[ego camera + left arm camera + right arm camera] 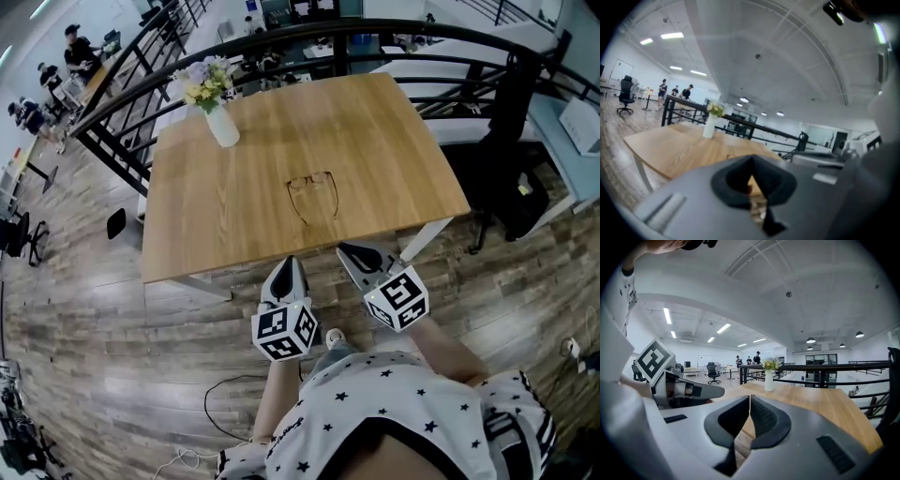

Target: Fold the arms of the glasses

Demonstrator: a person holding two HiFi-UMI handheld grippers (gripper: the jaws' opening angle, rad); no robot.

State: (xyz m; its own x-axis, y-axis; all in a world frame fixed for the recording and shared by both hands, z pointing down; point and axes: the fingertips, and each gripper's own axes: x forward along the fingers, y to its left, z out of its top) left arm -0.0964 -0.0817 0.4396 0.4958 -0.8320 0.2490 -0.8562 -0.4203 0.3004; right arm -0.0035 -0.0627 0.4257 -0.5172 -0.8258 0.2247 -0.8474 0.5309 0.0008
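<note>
A pair of thin-framed glasses (312, 192) lies with its arms open near the middle of the wooden table (394, 141). Both grippers hover side by side just off the table's near edge, short of the glasses and pointing toward them. My left gripper (289, 267) is shut with nothing between its pads (740, 180). My right gripper (349, 251) is shut and empty too, its pads (761, 420) meeting at the tip. Neither gripper view shows the glasses; each sees only the tabletop (679, 147) (820, 408) ahead.
A white vase of flowers (221, 122) stands at the table's far left corner, also visible as the vase (709, 126) (768, 379) in both gripper views. A black railing (375, 37) runs behind the table. A black office chair (511, 178) sits at the right. People stand far off.
</note>
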